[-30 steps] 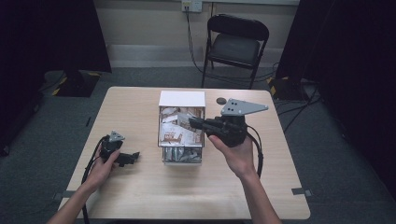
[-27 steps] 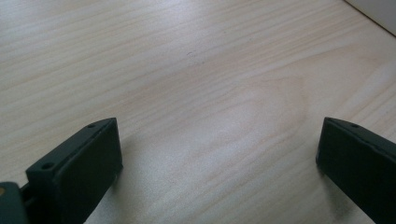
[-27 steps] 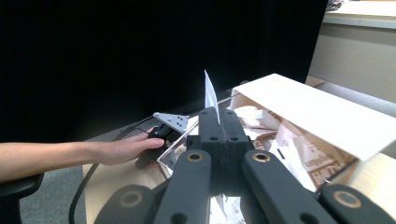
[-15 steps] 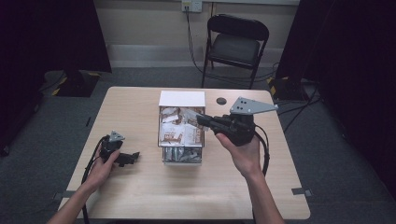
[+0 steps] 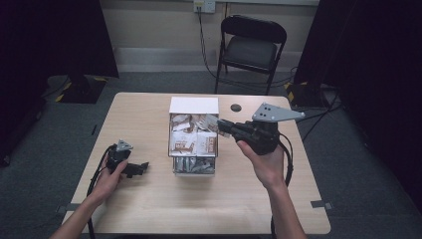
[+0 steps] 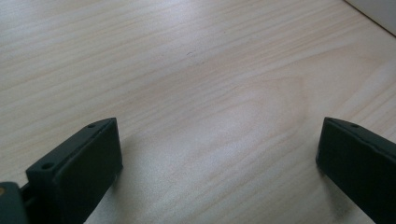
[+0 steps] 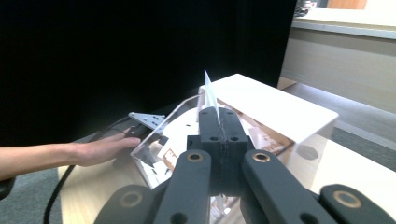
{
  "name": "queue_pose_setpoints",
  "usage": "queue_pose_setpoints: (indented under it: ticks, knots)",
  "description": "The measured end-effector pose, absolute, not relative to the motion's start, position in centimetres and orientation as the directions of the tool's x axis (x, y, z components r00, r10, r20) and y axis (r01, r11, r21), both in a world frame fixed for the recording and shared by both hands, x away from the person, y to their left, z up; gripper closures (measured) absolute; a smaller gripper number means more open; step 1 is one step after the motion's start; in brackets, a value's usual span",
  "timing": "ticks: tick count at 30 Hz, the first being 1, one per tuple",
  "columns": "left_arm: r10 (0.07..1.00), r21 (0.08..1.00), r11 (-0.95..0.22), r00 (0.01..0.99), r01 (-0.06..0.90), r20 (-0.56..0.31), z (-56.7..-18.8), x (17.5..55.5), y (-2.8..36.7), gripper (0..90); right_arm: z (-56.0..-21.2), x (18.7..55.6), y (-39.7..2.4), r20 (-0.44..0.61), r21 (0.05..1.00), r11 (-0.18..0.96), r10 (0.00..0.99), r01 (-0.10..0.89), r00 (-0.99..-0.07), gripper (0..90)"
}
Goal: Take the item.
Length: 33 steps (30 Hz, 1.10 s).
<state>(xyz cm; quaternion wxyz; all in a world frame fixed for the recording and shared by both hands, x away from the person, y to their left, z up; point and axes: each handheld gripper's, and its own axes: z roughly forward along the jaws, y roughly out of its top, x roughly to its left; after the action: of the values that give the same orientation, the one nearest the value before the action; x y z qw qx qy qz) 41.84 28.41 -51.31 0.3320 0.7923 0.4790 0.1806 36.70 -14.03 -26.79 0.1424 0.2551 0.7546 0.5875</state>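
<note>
The right gripper (image 5: 220,125) hangs over the clear box (image 5: 194,144) of sachets in the middle of the desk (image 5: 149,204), its jaws clamped on a thin white packet (image 7: 208,93) — held edge-up. The left gripper (image 5: 142,167) rests on the desk left of the box, jaws wide apart and empty.

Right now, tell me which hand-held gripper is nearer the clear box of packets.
Right. The right hand-held gripper is at the clear box, over its right rim, jaws shut on a packet. The left hand-held gripper rests on the table, apart from the box's left side.
</note>
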Motion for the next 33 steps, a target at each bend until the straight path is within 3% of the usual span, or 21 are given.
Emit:
queue_pose_setpoints:
  ticks: [19, 33]
  knots:
    - [0.879, 0.699, -0.320, 0.476, 0.639, -0.032, -51.3, 41.8, 28.4, 0.0, -26.3, 37.1, -17.8, 0.107, 0.965, 0.121, 0.624, 0.231, -0.774, 90.0]
    - [0.879, 0.699, -0.321, 0.476, 0.639, -0.031, -51.3, 41.8, 28.4, 0.0, -27.5, 37.8, -19.3, 0.111, 0.944, 0.158, 0.675, 0.289, -0.729, 90.0]
